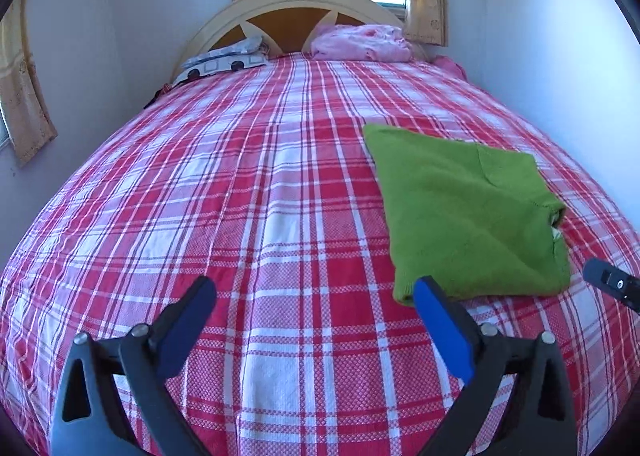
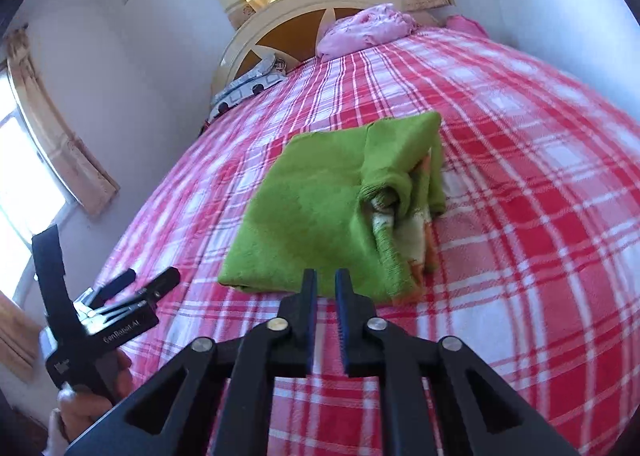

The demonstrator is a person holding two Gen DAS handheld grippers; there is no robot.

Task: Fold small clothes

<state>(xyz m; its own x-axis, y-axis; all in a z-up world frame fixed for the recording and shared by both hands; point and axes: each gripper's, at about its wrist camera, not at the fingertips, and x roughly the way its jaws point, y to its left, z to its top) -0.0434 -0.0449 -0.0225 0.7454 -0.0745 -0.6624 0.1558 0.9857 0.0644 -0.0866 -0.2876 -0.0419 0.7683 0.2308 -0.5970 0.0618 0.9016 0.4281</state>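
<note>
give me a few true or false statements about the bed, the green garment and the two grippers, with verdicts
1. The folded green knitted garment lies on the red and white plaid bedspread. True.
2. The left gripper is clamped on the garment. False: its jaws stand wide apart over bare bedspread, holding nothing.
3. The right gripper has its jaws only a narrow gap apart, with nothing between them. True.
4. The crumpled pink cloth lies on top of the green garment. False: it lies far off, by the cream wooden headboard.
5. The garment is spread out in a single flat layer. False: it is folded, with patterned knit showing at its open edge.
</note>
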